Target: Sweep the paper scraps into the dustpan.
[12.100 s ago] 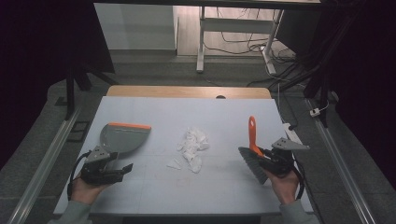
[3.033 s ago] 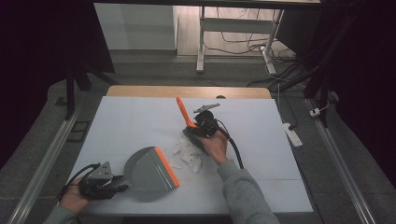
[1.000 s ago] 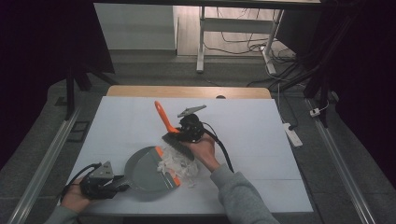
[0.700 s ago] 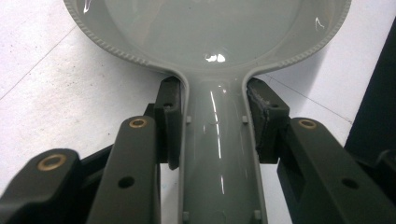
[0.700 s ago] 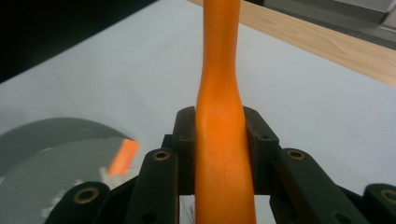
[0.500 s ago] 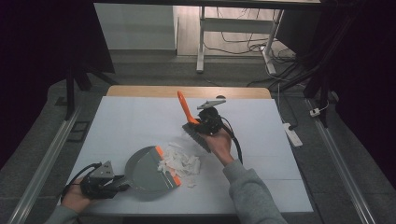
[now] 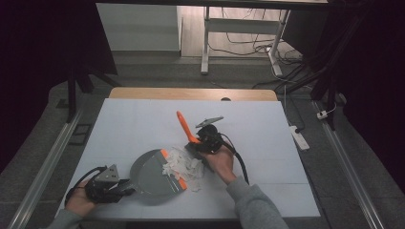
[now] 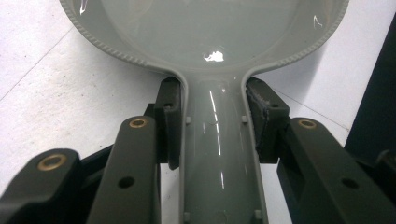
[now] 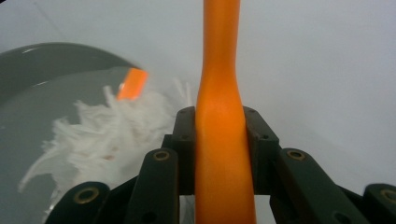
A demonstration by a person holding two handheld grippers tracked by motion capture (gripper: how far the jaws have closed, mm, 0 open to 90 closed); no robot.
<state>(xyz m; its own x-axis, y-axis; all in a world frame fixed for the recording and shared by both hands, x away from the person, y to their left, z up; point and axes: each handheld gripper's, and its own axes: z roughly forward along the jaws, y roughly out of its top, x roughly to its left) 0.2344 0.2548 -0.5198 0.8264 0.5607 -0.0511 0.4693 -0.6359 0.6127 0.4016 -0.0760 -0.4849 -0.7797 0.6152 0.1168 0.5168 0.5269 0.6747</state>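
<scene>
Grey dustpan [image 7: 153,174] flat on white bench [image 7: 133,124], handle clamped in left hand-held gripper [image 7: 125,185] | right hand-held gripper [image 7: 198,143] clamped on orange brush [image 7: 186,128] handle | paper shreds [image 7: 184,167] partly across pan lip, remainder just beside it on bench: sweeping judged roughly half complete | no legible markings.

My two black jaws are clamping an orange brush handle [image 9: 223,140] at centre frame; white paper shreds [image 9: 102,135] are lying across a grey dustpan [image 9: 42,74] at left.
</scene>
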